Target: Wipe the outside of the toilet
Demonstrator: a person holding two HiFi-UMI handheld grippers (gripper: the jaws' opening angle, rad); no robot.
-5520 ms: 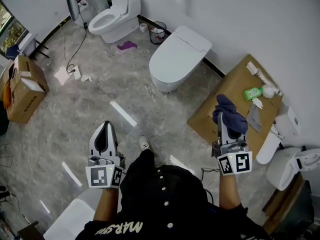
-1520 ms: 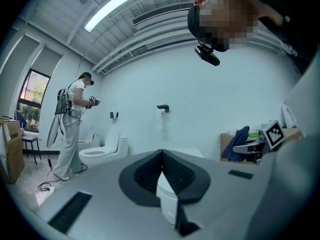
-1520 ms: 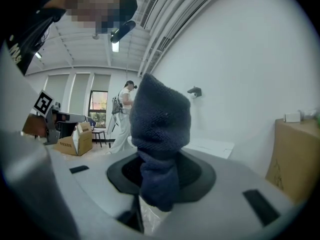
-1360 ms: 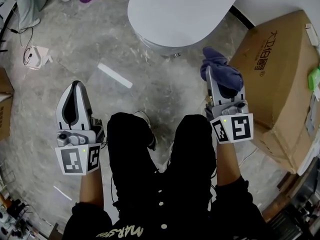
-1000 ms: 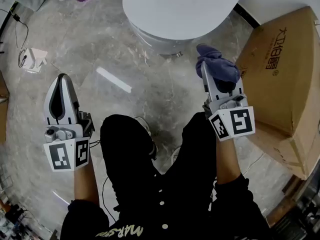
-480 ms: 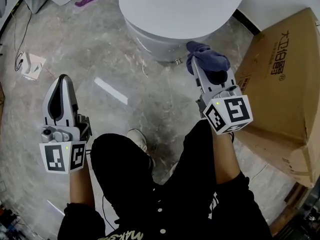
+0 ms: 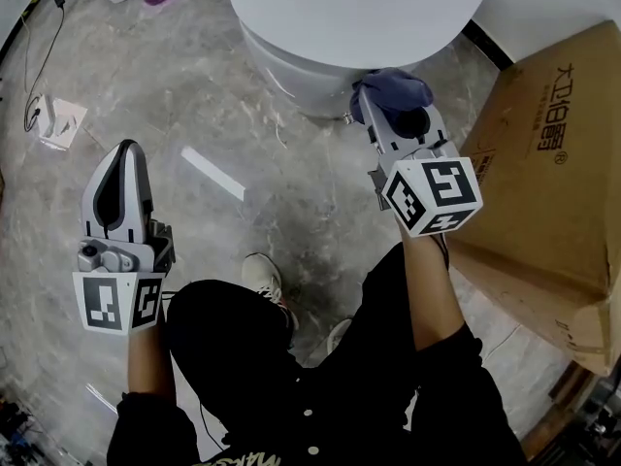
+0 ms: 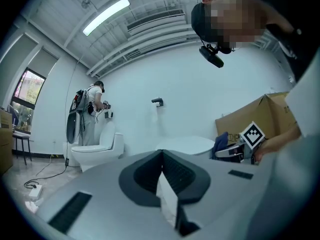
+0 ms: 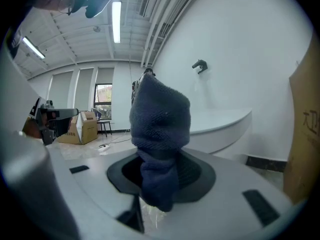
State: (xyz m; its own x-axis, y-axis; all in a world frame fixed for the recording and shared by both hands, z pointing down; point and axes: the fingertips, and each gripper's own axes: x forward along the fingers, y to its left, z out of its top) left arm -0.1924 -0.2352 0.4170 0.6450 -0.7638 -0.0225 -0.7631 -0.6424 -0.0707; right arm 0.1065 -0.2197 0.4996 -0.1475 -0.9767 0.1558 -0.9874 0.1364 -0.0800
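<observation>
Fingers on the right gripper pinch a dark blue cloth just beside the toilet at 12 o'clock; the left gripper is closed, empty. Likely the approach step: next, press the cloth against the bowl's side.

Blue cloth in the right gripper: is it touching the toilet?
Cannot tell. In the head view the blue cloth overlaps the toilet near its base; the right gripper view shows it only in front. Neither shows contact or a gap.
</observation>
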